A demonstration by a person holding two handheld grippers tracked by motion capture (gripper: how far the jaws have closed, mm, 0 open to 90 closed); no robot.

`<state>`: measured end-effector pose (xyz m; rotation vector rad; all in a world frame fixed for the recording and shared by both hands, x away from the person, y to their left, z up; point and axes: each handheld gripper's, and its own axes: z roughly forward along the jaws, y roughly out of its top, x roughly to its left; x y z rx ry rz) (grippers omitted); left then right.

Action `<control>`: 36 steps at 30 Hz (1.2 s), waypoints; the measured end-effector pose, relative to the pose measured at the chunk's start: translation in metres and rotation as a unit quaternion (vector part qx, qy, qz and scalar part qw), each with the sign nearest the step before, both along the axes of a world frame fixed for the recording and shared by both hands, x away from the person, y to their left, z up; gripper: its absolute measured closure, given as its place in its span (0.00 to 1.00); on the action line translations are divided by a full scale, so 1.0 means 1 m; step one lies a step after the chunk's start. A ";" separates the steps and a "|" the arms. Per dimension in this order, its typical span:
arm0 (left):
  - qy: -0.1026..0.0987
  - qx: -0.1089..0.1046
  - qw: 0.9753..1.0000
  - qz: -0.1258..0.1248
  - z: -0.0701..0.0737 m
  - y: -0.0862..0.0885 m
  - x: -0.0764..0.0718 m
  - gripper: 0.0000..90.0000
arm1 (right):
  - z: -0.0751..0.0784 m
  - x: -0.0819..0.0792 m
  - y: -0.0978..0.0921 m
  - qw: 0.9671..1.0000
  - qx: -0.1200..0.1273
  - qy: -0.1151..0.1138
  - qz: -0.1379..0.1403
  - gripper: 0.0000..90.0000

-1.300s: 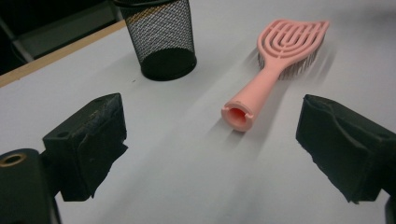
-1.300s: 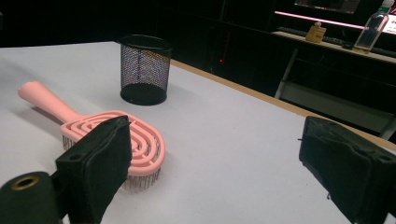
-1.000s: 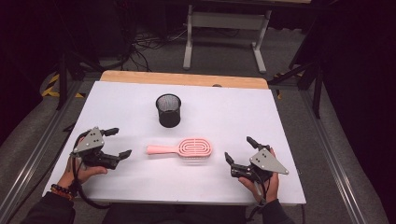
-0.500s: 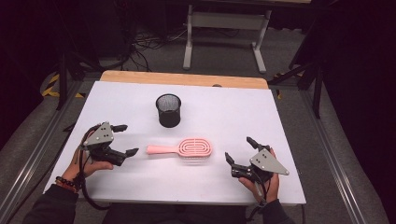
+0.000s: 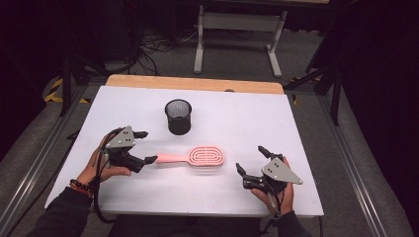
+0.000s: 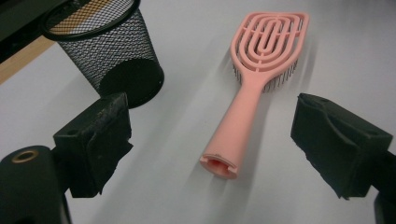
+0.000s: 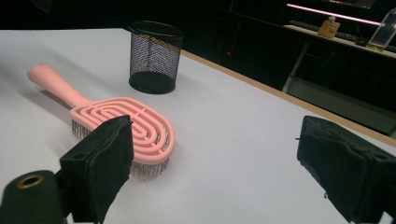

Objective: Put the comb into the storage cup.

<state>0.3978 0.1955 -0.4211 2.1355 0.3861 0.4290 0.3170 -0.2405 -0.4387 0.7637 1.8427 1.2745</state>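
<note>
White tabletop (image 5: pixel 316 128) is the work surface, sitting under both my tongs. Black wire-mesh cup (image 5: pixel 178 116) stands upright just beyond my left tongs (image 5: pixel 144 147), likely the drop target. Pink plastic vented hairbrush (image 5: pixel 196 156) lies flat, bristles down, between the two tongs, handle end pointing into the left pair, so I'm lined up for a handle grab. Left jaws apart, straddling the handle tip, no contact yet. Right tongs (image 5: pixel 250 164) also apart, idling just off the brush head.

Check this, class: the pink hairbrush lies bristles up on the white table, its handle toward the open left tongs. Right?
One slip: the hairbrush lies bristles down, as the right gripper view shows. Its handle does point toward the open left tongs on the white table.
</note>
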 end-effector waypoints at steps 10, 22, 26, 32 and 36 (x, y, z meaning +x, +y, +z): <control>0.008 0.027 0.999 -0.018 0.000 -0.016 0.005 0.14 | -0.001 0.001 -0.001 1.000 0.002 0.001 -0.002 0.14; 0.012 0.045 0.998 -0.032 -0.002 -0.033 0.009 0.13 | -0.002 0.001 -0.003 1.000 0.010 0.003 -0.002 0.14; 0.013 0.046 0.998 -0.035 -0.003 -0.038 0.010 0.13 | -0.003 0.002 -0.002 1.000 0.008 0.006 0.000 0.14; 0.012 0.052 0.998 -0.043 -0.005 -0.045 0.010 0.13 | -0.004 0.003 -0.002 1.000 0.005 0.008 -0.001 0.14; 0.014 0.055 0.997 -0.044 -0.007 -0.048 0.011 0.13 | -0.004 0.003 -0.002 1.000 0.004 0.009 0.000 0.14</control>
